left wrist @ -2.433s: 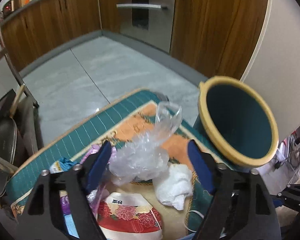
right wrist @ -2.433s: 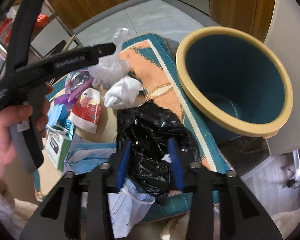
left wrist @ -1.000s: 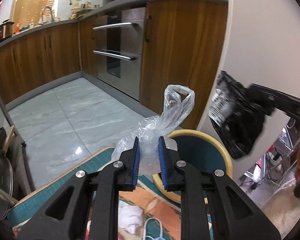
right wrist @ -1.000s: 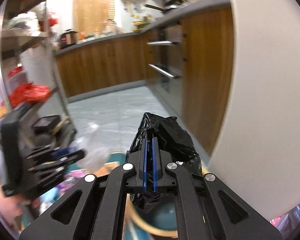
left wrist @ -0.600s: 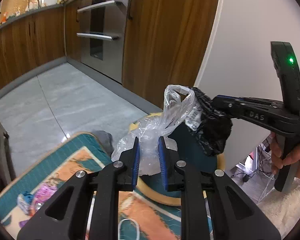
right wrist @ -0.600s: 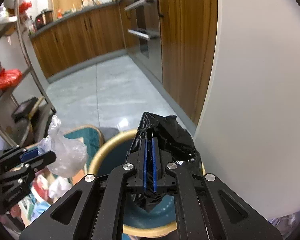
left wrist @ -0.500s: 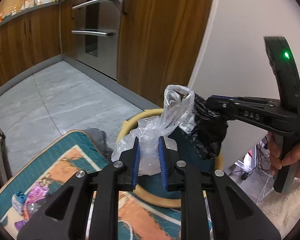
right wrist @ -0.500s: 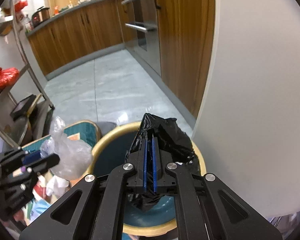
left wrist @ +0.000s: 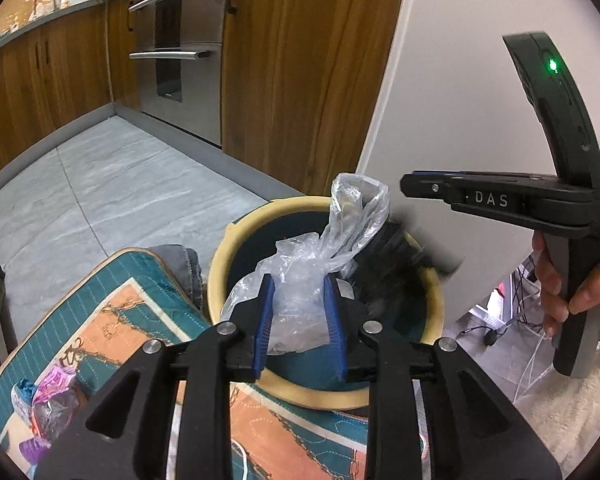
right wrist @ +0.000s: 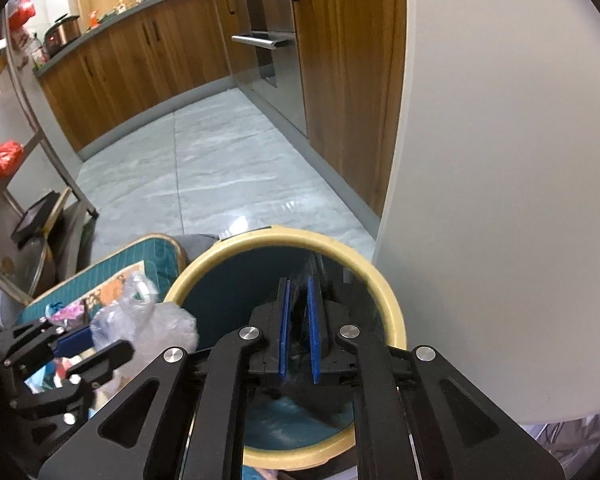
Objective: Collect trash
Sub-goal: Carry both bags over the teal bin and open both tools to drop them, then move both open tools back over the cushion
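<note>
A teal bin with a cream rim (left wrist: 220, 264) (right wrist: 392, 304) stands on the floor beside a white panel. My left gripper (left wrist: 299, 284) (right wrist: 100, 342) hangs over the bin's mouth. Its jaws are opening, and the crumpled clear plastic bag (left wrist: 300, 308) (right wrist: 140, 320) still sits upright between the blue pads, touching both. My right gripper (right wrist: 297, 284) (left wrist: 410, 186) is above the bin's far side, its jaws opening. The black plastic bag (left wrist: 388, 256) (right wrist: 320, 408) is a blur below them, dropping into the bin.
A teal and orange quilted mat (left wrist: 112, 320) lies left of the bin, with small wrappers (left wrist: 48, 392) on it. Wooden cabinets (left wrist: 300, 80) and an oven stand behind, a white panel (left wrist: 440, 120) on the right. A metal rack (right wrist: 32, 120) is at the left. A hand (left wrist: 580, 280) holds the right gripper.
Both grippers came down over the bin. The right jaws parted and the black bag slipped out and is falling. The left jaws widened around the clear bag.
</note>
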The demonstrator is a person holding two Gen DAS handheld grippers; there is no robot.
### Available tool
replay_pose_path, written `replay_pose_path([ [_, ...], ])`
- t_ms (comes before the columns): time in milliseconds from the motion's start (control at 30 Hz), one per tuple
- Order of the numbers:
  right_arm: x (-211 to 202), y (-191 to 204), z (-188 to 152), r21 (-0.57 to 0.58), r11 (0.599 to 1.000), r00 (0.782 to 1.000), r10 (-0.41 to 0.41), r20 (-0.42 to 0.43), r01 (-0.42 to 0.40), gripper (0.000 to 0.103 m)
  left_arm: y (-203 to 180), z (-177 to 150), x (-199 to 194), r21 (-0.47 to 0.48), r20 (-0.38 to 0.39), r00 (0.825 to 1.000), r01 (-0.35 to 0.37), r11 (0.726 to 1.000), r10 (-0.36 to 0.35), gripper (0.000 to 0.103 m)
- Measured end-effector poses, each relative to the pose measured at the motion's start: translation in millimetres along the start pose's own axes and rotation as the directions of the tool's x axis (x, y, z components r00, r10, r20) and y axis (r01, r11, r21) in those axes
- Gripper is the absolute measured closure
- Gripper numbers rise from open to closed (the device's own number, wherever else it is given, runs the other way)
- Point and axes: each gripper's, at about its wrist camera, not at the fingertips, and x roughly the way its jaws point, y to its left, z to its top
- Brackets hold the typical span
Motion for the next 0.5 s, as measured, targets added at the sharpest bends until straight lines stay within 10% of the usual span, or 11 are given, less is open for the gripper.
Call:
replay_pose_path([
  [233,-16,-4,1,0.038,0.999,0.999,0.004,0.050,-0.006,0.040,8,-5,-33,-0.066,0.037,0.999,0.005,0.998,-0.002,0.046],
  [500,-47,-2,-6,0.085,0.995,0.993,0.034,0.116,-0.044,0.014,8,-18,-77,-0.044,0.084,0.993,-0.079,0.996,0.082,0.023],
])
